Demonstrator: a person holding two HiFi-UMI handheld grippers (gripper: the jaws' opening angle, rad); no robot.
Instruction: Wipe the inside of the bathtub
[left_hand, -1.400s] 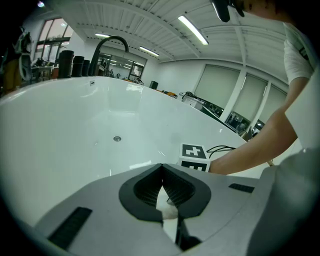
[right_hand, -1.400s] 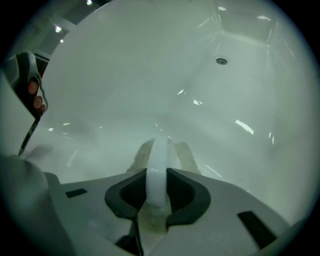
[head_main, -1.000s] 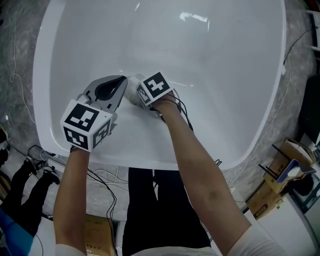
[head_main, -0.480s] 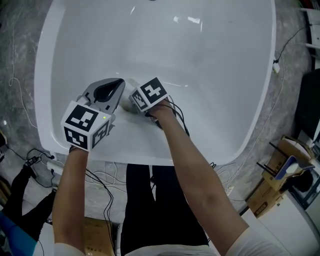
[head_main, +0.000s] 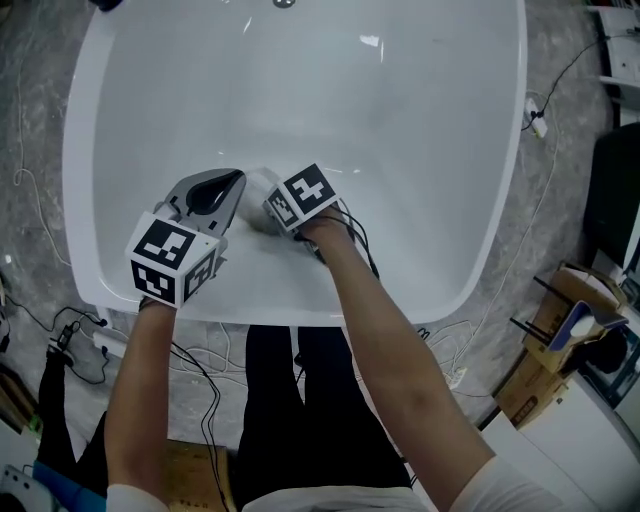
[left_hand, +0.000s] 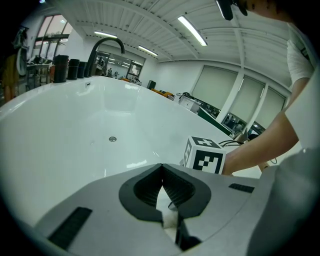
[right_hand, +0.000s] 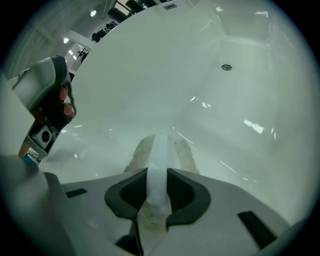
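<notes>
Left gripper (left_hand: 161, 172): jaws closed tip to tip, nothing gripped. You hold it over the near-left slope inside the glossy white bathtub (head_main: 82, 200), just beside the right one.

Right gripper (right_hand: 158, 175): clamped on the white strap (right_hand: 160, 150) of the pale fluffy wiping pad (right_hand: 188, 152). The pad lies pressed on the tub's inner surface, close to the near wall.

Change over the last second: both grippers and the pad have drifted a little toward the near rim, keeping side by side. Your head view has shifted too, so the small round drain (right_hand: 226, 66) now just shows at its far edge.

Judgement: a short pull stroke on the near slope is under way. Only the right gripper is doing work. Most of the basin to the right and far side likely still needs passes.

Hard to make out:
- In the head view the marker cubes cover nearly all of the pad.
- The pad's contact face is hidden in every view.
- Wiped and unwiped surface look alike.
- The tub's far end is cut off.
</notes>
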